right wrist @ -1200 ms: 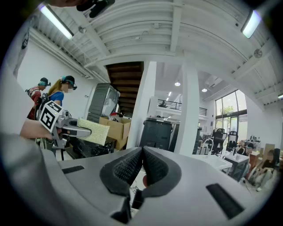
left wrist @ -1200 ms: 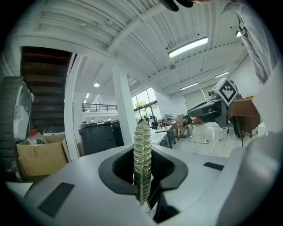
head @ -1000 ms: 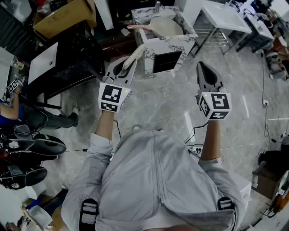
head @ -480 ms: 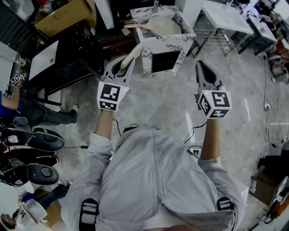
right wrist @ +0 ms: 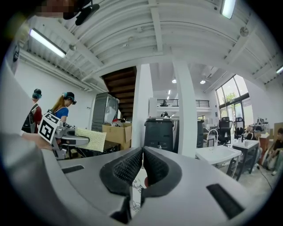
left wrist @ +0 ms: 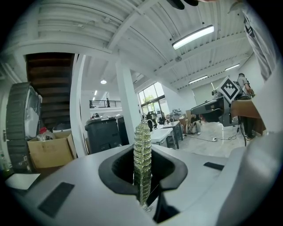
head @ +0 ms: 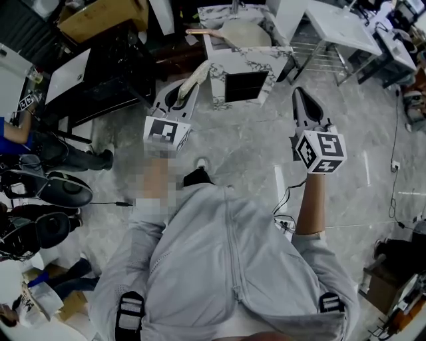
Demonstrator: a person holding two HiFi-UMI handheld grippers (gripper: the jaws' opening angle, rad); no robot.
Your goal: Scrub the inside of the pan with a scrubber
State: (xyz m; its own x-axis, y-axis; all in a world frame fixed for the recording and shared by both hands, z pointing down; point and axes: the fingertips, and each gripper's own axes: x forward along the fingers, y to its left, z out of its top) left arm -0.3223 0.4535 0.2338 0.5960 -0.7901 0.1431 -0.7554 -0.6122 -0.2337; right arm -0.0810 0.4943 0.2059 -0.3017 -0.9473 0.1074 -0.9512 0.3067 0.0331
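Note:
In the head view my left gripper [head: 187, 93] is shut on a pale woven scrubber [head: 196, 78] that sticks out past its tips toward the marble stand. The pan [head: 243, 33], pale inside with a reddish handle, lies in the top of that stand, beyond both grippers. My right gripper [head: 297, 93] is shut and empty, held to the right of the stand. In the left gripper view the scrubber [left wrist: 142, 145] stands edge-on between the shut jaws. The right gripper view shows its ribbed pads [right wrist: 131, 165] closed together, and the scrubber [right wrist: 90, 139] off at left.
The marble sink stand [head: 266, 66] is ahead on a grey stone floor. A black cabinet [head: 100, 93] and a cardboard box [head: 100, 16] stand at left, a white table [head: 333, 23] at right. Cables [head: 283, 196] cross the floor. Seated people's shoes [head: 60, 190] are at far left.
Both grippers keep their pose and grip. A dark shoe of the person has stepped into view under the left arm, and the marble stand sits slightly higher in the view.

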